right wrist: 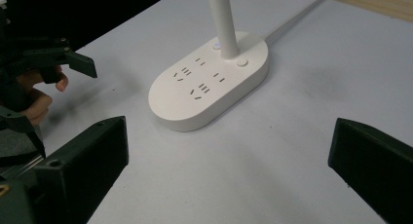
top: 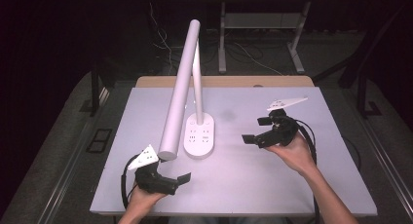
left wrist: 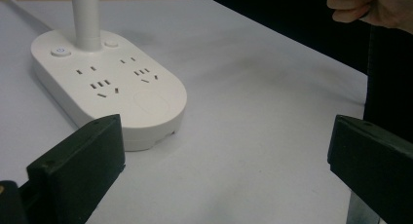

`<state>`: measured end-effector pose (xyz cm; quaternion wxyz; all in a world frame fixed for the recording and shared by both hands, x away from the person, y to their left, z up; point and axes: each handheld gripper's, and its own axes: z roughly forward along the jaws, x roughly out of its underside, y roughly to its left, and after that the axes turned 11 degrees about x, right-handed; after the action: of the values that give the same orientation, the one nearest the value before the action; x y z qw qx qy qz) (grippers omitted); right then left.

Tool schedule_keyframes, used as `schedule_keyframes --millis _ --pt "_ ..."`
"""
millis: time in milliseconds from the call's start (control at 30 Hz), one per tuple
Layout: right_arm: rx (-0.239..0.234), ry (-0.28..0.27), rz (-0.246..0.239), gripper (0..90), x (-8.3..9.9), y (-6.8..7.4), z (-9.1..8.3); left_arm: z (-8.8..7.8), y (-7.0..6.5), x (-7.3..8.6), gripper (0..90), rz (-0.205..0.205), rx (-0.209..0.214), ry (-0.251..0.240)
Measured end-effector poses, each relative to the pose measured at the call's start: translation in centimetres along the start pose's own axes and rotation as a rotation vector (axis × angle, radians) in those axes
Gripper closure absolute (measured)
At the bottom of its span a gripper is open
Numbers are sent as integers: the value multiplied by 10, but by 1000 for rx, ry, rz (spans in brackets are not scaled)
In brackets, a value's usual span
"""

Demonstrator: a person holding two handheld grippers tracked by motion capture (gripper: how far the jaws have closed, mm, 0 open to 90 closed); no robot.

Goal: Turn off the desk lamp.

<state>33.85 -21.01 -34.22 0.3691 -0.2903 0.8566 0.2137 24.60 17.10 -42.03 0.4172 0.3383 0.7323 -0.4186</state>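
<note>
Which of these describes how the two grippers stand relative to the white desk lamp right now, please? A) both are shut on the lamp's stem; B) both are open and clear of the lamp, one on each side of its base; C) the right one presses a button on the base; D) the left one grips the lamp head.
B: the left gripper and the right gripper both have their jaws spread, on either side of the lamp base, touching nothing.

I see the left gripper (top: 181, 171) held low at the near-left of the lamp base (top: 199, 135), jaws spread wide and empty, while the right gripper (top: 256, 130) hovers at its right, jaws equally wide apart.
</note>
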Motion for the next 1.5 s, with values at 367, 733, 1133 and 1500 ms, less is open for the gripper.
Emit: schedule_keyframes --millis 367,733,1133,1500 --pt "-20 9 -19 10 -21 7 20 0 0 0 0 3 1 2" --pt "-30 4 -11 10 -40 8 37 0 0 0 0 0 4 -1" --pt "-56 -3 24 79 -55 9 61 -1 0 0 0 2 5 -7" --pt "-40 15 13 262 -60 6 78 -1 1 0 0 5 7 -5"
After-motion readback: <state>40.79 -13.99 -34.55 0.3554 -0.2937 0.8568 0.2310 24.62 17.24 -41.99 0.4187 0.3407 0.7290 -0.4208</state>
